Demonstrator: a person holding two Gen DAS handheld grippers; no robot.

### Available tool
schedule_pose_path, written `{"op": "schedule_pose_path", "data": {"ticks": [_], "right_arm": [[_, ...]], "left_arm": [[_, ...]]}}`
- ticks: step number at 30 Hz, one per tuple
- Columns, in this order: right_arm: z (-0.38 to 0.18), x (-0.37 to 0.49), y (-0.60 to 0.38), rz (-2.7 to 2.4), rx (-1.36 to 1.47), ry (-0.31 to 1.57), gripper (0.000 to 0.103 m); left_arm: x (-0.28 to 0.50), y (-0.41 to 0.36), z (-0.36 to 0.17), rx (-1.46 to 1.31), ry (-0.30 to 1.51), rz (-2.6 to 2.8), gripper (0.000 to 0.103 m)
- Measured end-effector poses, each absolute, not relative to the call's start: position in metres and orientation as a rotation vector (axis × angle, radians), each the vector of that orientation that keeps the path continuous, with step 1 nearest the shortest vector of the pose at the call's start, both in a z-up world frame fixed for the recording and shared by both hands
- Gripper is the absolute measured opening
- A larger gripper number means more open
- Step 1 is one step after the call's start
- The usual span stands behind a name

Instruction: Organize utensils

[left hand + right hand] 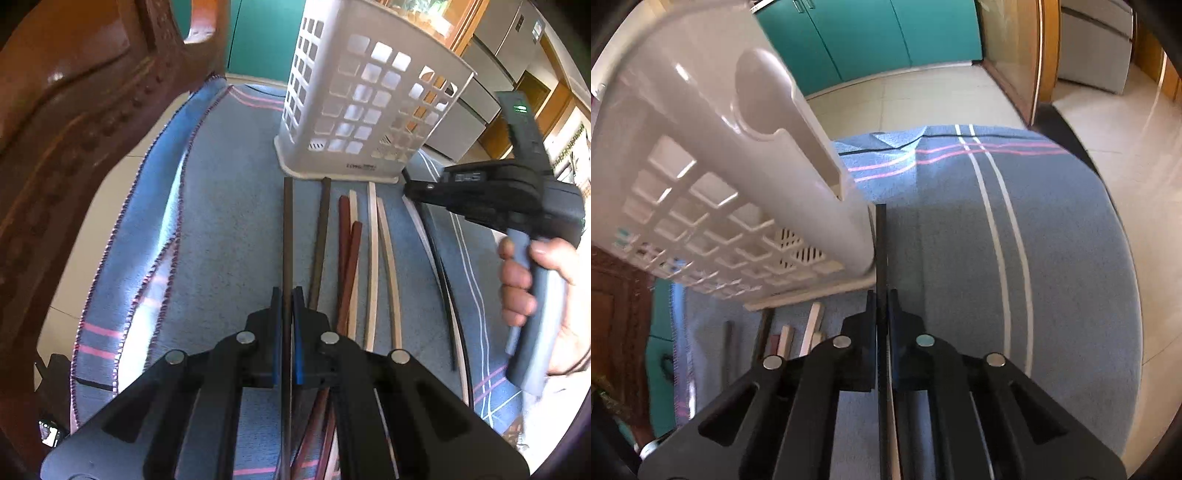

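Several chopsticks lie side by side on a blue towel (pixel 221 206): dark brown, reddish (pixel 347 258), pale wood (pixel 373 266). My left gripper (pixel 287 306) is shut on a dark brown chopstick (pixel 287 236) that points toward the white perforated utensil basket (pixel 369 96). My right gripper (pixel 882 306) is shut on a black chopstick (pixel 881 251), whose tip is beside the basket's (pixel 713 177) right corner. The right gripper also shows in the left wrist view (pixel 417 188), held by a hand next to the basket's base.
A carved wooden chair back (pixel 74 110) rises at the left. Tiled floor (pixel 923 96) and teal cabinets (pixel 871 33) lie beyond the towel. The towel's edge (pixel 1108 206) drops off at the right.
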State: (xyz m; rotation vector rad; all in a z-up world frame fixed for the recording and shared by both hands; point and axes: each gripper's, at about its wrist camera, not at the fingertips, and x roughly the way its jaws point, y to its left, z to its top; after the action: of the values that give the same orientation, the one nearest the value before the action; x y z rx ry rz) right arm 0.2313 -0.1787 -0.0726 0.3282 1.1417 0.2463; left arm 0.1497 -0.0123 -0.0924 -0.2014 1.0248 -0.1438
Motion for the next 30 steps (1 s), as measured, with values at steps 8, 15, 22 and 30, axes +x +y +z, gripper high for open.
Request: {"op": "schedule_pose_path", "data": {"ticks": [8, 15, 22, 30], "right_arm": [[-0.065, 0.18, -0.21, 0.282, 0.316, 1.171, 0.007], [-0.068, 0.146, -0.211, 0.296, 0.187, 1.18, 0.007], [-0.07, 0.147, -0.203, 0.274, 0.106, 1.185, 0.007], [-0.074, 0.149, -0.19, 0.235, -0.001, 1.167, 0.007]], "left_arm": [[0.161, -0.013, -0.101, -0.237, 1.034, -0.154, 0.007], [0.161, -0.013, -0.099, -0.24, 1.013, -0.155, 0.006], [0.162, -0.007, -0.097, -0.231, 1.051, -0.155, 0.007], [0.162, -0.012, -0.1, -0.132, 1.097, -0.109, 0.009]]}}
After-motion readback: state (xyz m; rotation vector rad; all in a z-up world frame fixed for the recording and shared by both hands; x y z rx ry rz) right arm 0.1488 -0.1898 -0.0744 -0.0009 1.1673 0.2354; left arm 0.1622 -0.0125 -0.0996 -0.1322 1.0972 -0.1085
